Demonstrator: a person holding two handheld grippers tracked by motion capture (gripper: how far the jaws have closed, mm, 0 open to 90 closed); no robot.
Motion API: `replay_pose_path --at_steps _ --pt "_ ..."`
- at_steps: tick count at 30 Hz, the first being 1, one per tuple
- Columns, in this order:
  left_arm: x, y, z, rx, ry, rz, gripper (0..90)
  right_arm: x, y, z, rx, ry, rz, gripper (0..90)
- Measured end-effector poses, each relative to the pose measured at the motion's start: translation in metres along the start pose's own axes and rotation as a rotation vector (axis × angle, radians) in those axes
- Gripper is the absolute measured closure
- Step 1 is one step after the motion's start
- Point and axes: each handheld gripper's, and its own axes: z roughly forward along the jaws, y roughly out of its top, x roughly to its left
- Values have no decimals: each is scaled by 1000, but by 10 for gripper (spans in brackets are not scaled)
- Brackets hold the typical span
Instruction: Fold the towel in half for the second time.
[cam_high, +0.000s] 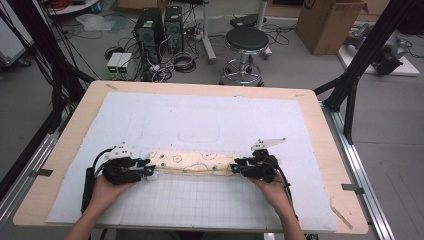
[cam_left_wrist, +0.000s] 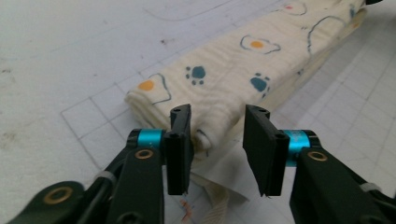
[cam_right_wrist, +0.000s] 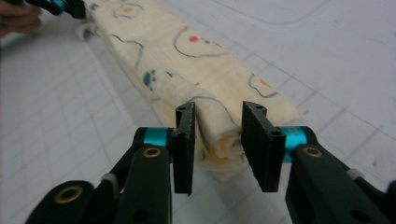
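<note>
The folded cloth (cam_high: 192, 162) lies as a long strip on the white gridded mat (cam_high: 200, 125), toward its near edge; the left gripper (cam_high: 148, 169) sits at the cloth's left end, jaws parted around it without pressing; the right gripper (cam_high: 235, 168) sits at the cloth's right end, jaws likewise apart, a fold between them

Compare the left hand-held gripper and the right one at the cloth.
The left hand-held gripper sits at the folded cloth's left end, the right hand-held gripper at its right end. The left's jaws straddle a flat layered corner; the right's flank a rolled fold. Both are open.
</note>
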Motion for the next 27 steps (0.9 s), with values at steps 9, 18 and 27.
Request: replay_pose_path --at_steps 9,18,27 --pt "-9 26 -5 -57 -15 25 519 11 22 -10 -72 8 -21 538" --pt "-25 40 22 -29 -45 30 726 27 43 14 -40 36 -46 682" --pt "-38 44 50 0 -53 37 858 40 53 49 5 79 -56 837"
